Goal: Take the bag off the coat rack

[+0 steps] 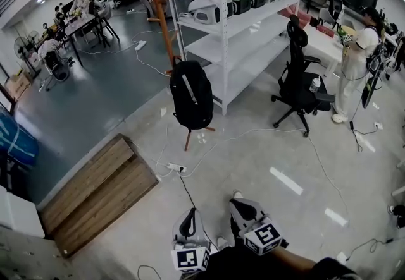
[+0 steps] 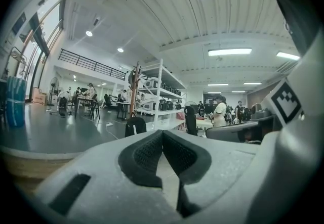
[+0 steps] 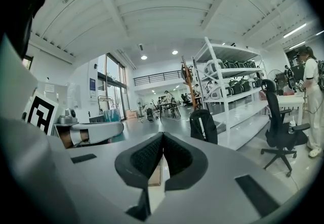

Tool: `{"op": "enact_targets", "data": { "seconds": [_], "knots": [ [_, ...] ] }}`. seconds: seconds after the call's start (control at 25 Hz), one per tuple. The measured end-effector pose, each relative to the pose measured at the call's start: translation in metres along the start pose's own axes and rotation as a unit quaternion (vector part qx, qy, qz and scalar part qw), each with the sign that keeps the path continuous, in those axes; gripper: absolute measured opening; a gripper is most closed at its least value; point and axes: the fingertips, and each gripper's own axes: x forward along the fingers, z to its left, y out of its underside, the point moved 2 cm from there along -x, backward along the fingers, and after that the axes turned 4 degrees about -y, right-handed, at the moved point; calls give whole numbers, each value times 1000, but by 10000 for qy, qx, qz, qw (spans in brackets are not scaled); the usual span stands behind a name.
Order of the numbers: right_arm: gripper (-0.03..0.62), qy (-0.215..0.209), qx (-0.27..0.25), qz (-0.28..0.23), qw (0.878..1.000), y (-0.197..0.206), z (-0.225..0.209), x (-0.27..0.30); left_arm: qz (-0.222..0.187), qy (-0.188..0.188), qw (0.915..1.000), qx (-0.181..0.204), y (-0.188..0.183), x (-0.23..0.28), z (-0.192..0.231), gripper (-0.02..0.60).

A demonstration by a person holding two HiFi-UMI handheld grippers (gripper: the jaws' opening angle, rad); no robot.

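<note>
A black backpack [image 1: 191,94] with a pale stripe hangs low on an orange-brown wooden coat rack [image 1: 161,13], a few steps ahead on the floor. My left gripper [image 1: 190,215] and right gripper [image 1: 239,206] sit side by side at the bottom of the head view, both well short of the bag and pointing toward it. In the left gripper view the gripper [image 2: 162,134] is shut and empty, the bag [image 2: 135,126] small and far beyond it. The right gripper [image 3: 162,137] is shut and empty too, with the bag [image 3: 203,126] and rack [image 3: 189,79] ahead to its right.
A white shelving unit [image 1: 234,26] stands right behind the rack. A black office chair [image 1: 299,83] and a person in white [image 1: 354,64] are to the right. A wooden platform [image 1: 95,190] lies at the left, and a power strip with cable [image 1: 175,167] crosses the floor between.
</note>
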Motion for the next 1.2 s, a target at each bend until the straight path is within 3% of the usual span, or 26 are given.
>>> {"op": "enact_targets", "data": {
  "seconds": [0.36, 1.2],
  "knots": [
    [11, -186, -29, -9, 9998, -19, -59, 61, 16, -158, 9999, -42, -4, 83, 13, 15],
    [11, -806, -71, -57, 9967, -100, -236, 193, 105, -609, 9980, 95, -51, 301, 7, 15]
  ]
}}
